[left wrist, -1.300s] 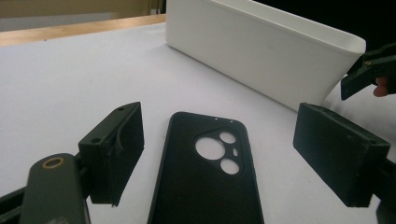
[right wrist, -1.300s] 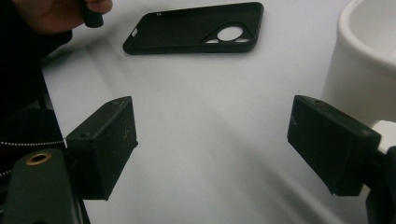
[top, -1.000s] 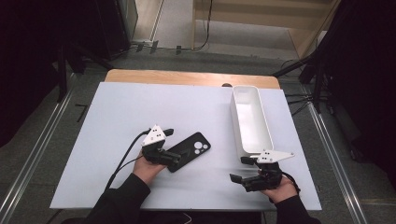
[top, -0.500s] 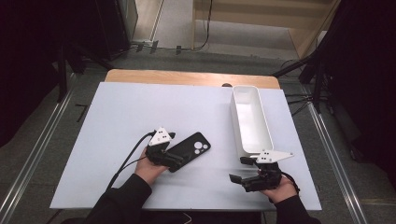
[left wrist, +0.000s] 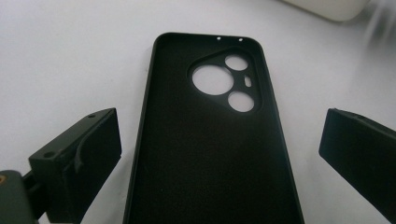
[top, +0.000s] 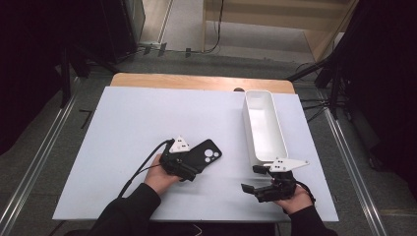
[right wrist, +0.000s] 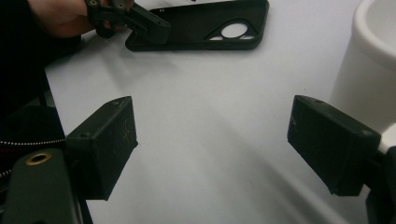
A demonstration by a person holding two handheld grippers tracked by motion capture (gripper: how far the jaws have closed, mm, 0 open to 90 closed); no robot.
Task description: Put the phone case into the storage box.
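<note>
Phone case (top: 204,156) — black, lying open side up on the white table (top: 137,128) — is sitting between the jaws of the left gripper (top: 189,169). In the left gripper view the case (left wrist: 210,144) is running up the middle of the frame, its camera cutout at the far end, with the two black jaws standing wide on either side of it and a strip of white table showing between each jaw and the case's edge, so nothing is pressing on it. From the high view the left gripper is covering the case's near end, the person's left hand (top: 157,177) wrapped around the gripper's body.

The right gripper (top: 253,184) is hovering low over bare table near the front edge, well apart from the case, its jaws spread wide with nothing between them. In the right gripper view the left gripper (right wrist: 154,30) and the case (right wrist: 210,25) are appearing at the top, and the wall of the white bin (right wrist: 369,70) is rising just beside the right-hand jaw. That bin (top: 263,125) is standing lengthwise along the table's right side — its near end just beyond the right gripper.
</note>
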